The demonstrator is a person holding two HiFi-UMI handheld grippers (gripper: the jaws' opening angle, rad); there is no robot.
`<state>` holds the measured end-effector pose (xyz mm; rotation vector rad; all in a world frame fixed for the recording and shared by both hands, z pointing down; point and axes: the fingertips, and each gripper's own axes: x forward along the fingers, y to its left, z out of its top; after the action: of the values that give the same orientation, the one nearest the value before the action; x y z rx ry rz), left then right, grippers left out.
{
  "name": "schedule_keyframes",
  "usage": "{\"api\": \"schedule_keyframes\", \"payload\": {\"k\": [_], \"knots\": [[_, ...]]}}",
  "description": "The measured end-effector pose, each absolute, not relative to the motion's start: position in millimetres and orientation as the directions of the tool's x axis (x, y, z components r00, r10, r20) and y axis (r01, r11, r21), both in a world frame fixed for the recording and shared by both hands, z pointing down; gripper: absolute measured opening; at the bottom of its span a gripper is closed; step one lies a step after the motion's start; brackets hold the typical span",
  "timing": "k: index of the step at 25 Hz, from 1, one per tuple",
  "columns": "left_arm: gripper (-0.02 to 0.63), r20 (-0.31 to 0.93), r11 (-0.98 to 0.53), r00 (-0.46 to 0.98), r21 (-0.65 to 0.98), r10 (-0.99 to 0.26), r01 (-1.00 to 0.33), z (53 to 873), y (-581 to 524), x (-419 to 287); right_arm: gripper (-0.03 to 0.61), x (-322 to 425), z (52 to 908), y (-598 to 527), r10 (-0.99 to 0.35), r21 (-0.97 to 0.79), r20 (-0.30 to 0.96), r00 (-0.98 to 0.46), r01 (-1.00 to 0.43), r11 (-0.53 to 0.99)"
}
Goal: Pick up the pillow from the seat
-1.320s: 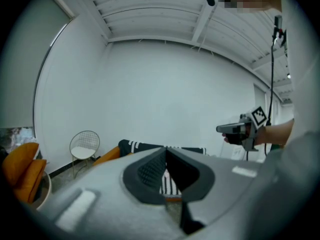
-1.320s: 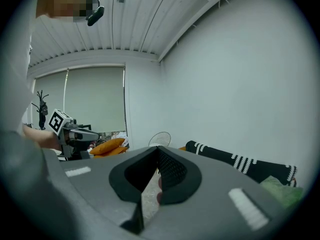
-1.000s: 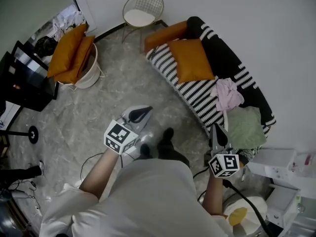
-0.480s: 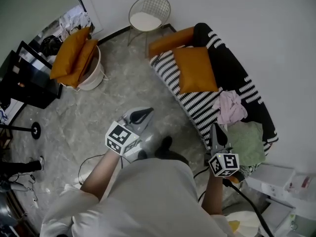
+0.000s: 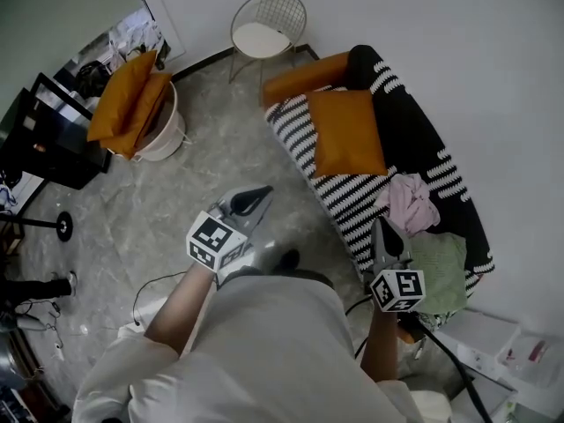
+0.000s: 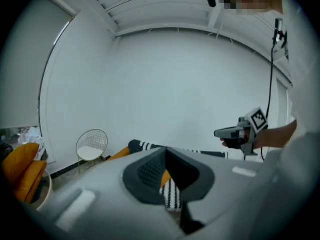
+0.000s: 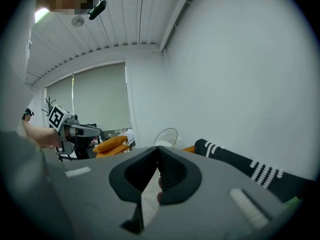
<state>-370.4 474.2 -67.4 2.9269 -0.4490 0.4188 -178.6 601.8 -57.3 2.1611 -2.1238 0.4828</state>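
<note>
An orange square pillow [image 5: 347, 133] lies on the seat of a black-and-white striped sofa [image 5: 337, 191], with an orange bolster [image 5: 306, 76] at its far end. My left gripper [image 5: 263, 190] is shut and empty, held over the floor left of the sofa. My right gripper [image 5: 379, 226] is shut and empty too, near the sofa's front edge beside pink [image 5: 411, 203] and green cloths [image 5: 439, 262]. The left gripper view shows a bit of pillow [image 6: 166, 177] and striped sofa [image 6: 173, 194] past the jaws, and the right gripper [image 6: 218, 132].
A white basket [image 5: 164, 133] with two orange cushions [image 5: 123, 94] stands at the left. A wire chair [image 5: 265, 26] sits by the far wall. A black TV stand [image 5: 48, 135] is at the left edge. Cables [image 5: 145, 295] lie on the marble floor.
The head view has shifted a little, so the sofa and basket sit slightly differently in frame. Both grippers stay shut at about the same place before the person.
</note>
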Motion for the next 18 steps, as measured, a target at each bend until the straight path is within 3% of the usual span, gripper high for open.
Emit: {"api": "schedule_keyframes", "payload": {"k": [18], "knots": [[0.0, 0.324, -0.94, 0.91, 0.135, -0.257, -0.313, -50, 424, -328, 0.005, -136, -41, 554, -0.944, -0.144, 0.331, -0.021, -0.989, -0.029]]}}
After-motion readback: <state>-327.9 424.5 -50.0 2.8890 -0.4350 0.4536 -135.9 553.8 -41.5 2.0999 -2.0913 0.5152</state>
